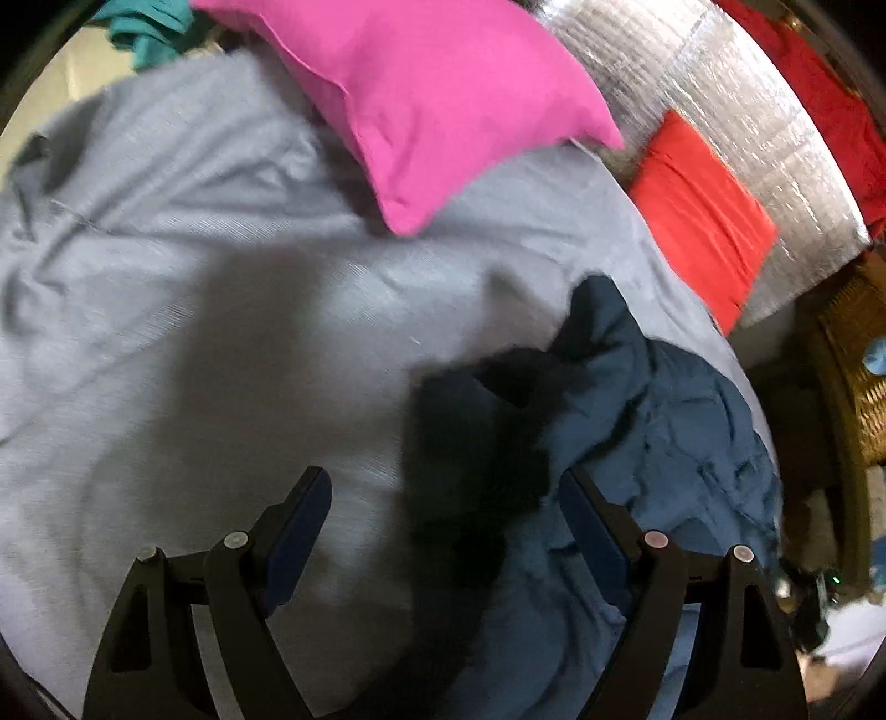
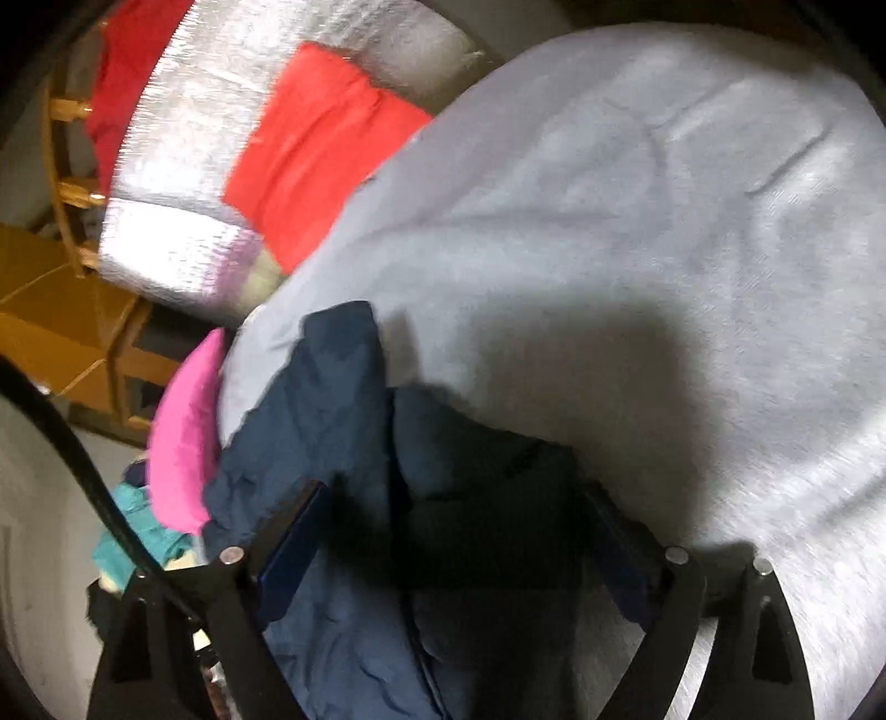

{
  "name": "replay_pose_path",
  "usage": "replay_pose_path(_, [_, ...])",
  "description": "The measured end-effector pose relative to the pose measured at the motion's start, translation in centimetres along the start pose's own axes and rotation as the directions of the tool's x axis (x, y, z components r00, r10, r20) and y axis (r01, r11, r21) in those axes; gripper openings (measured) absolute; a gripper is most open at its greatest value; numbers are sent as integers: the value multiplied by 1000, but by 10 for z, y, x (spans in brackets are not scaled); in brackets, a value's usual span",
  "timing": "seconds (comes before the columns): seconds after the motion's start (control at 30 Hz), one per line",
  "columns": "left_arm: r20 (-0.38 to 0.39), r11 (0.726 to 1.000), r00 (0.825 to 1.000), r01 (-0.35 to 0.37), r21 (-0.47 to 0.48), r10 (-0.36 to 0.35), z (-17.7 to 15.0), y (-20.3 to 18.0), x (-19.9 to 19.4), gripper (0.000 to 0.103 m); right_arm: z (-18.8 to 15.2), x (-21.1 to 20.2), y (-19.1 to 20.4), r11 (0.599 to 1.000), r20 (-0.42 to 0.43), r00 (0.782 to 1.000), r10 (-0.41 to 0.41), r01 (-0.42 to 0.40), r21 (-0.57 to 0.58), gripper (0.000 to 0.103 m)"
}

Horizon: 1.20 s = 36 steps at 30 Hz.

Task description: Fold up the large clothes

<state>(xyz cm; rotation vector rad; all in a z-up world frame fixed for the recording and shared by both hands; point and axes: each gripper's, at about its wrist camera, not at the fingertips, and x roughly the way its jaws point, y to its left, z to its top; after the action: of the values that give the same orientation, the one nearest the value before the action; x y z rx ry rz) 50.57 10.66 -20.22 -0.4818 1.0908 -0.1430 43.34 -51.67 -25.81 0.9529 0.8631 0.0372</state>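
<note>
Your left gripper (image 1: 443,498) has its jaws spread wide and holds nothing; both blue pads stand clear of the cloth below. Between them lies pale grey fabric (image 1: 221,332) in shadow, and the crumpled navy garment (image 1: 637,432) runs from the gap out past the right-hand finger, its darkest folds just ahead of the pads. It lies bunched on top of the grey fabric, not spread flat.

Your right gripper (image 2: 448,509) is also wide apart, with no pad pressing on anything. The same navy garment (image 2: 343,432) fills the space between its fingers and reaches ahead and to the left of them, in rumpled ridges. You cannot tell whether the fingertips touch it, as that part is dark and blurred. A black cable (image 2: 83,471) curves past the left finger.

Farther ahead of the left jaws, a pink garment (image 1: 432,111) lies on the far part of the grey fabric. To the right of it a folded red garment (image 1: 703,216) rests on a silver quilted sheet (image 1: 747,127). A teal cloth (image 1: 149,27) shows at the far left, and a wicker basket (image 1: 864,376) at the right edge.

Ahead and left of the right jaws, the pink cloth (image 2: 183,426) sits beside the navy heap, with wooden furniture (image 2: 72,299) beyond.
</note>
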Motion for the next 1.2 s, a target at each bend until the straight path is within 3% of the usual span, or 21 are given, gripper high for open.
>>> replay_pose_path(0.17, [-127, 994, 985, 112, -20, -114, -8, -11, 29, 85, -6, 9, 3, 997, -50, 996, 75, -76, -33, 98])
replay_pose_path(0.27, [-131, 991, 982, 136, -12, -136, -13, -18, 34, 86, -11, 14, 9, 995, -50, 996, 77, -80, -58, 91])
replay_pose_path(0.33, [-142, 982, 972, 186, -22, -187, -15, -22, 37, 86, -14, 18, 9, 996, -50, 996, 71, -73, -53, 68])
replay_pose_path(0.37, [-128, 981, 972, 192, -37, -196, -16, -22, 37, 85, -16, 23, 7, 997, -52, 997, 65, -67, -44, 64])
replay_pose_path(0.4, [-114, 979, 972, 199, -49, -204, -17, -23, 36, 83, -17, 23, 7, 996, -51, 996, 72, -74, -40, 53])
replay_pose_path(0.47, [-97, 980, 976, 193, -47, -197, -19, -26, 33, 64, -18, 27, 7, 996, -60, 994, 88, -89, -18, 45])
replay_pose_path(0.57, [-50, 980, 979, 199, -15, -199, -18, -34, 21, 42, -22, 22, 22, 997, -40, 998, 49, -51, -64, 39])
replay_pose_path(0.63, [-28, 973, 972, 233, -11, -233, -18, -38, 11, 40, -24, 12, 36, 994, -23, 998, 61, -63, -89, 36])
replay_pose_path(0.77, [-9, 968, 968, 252, -10, -252, -18, -42, 2, 39, -27, -12, 49, 988, 33, 995, 96, -91, -122, 34])
replay_pose_path(0.83, [-33, 980, 979, 199, -28, -200, -18, -31, 7, 42, -28, -10, 42, 993, 46, 997, 60, -55, -109, 34])
replay_pose_path(0.87, [-54, 989, 988, 146, -26, -147, -19, -30, 15, 52, -28, -4, 37, 995, 39, 998, 40, -36, -92, 37])
replay_pose_path(0.93, [-75, 997, 995, 65, -34, -68, -24, -24, 23, 70, -28, 10, 23, 1000, 9, 1000, 14, -14, -25, 53])
replay_pose_path(1.0, [-82, 997, 995, 59, -53, -63, -26, -23, 23, 71, -26, 11, 11, 998, -3, 1000, 30, -30, 46, 61])
replay_pose_path(1.1, [-43, 999, 999, 19, -27, -20, -27, -27, 9, 71, -25, -7, 10, 997, 26, 999, 38, -40, 63, 73])
replay_pose_path(1.2, [46, 999, 998, -50, 17, 50, -31, -38, -15, 71, -28, -30, 14, 998, 55, 998, 34, -37, 50, 74])
